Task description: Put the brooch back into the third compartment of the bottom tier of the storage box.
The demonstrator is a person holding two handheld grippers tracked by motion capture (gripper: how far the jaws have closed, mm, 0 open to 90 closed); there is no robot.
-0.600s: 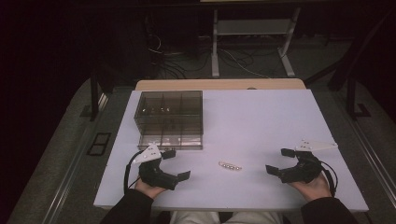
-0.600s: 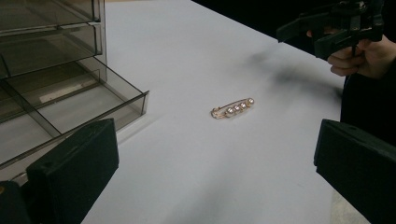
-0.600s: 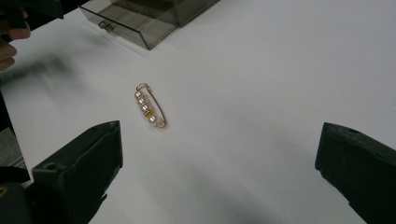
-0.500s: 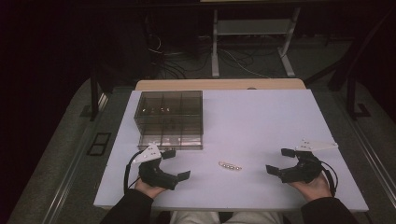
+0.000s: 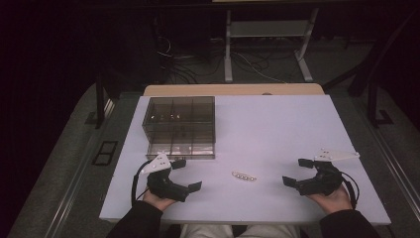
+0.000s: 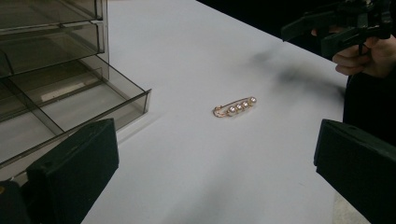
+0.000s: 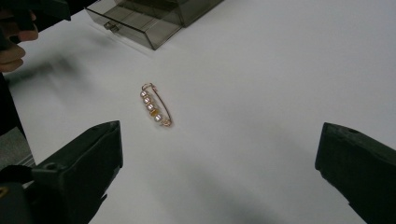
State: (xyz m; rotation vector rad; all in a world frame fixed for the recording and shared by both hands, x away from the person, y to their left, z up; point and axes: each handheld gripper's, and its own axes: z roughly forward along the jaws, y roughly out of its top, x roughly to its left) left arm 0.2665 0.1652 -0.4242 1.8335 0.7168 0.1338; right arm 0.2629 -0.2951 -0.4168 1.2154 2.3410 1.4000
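Clearly a thin, flat pearl pin [image 5: 243, 176] lying bare on the white table [image 5: 277, 129], between the two tongs and at about four o'clock from the smoky plastic drawer box [image 5: 179, 126]. Left tongs [image 5: 183, 174] spread wide, holding nothing; right tongs [image 5: 298, 172] likewise agape and empty. Likely trouble: wide blunt jaws skidding the pin across the slick surface instead of lifting it (little height to bite on). Also one low drawer [image 6: 74, 105] pulled out near the left hand [image 5: 157, 199], easy to bump on the reach.
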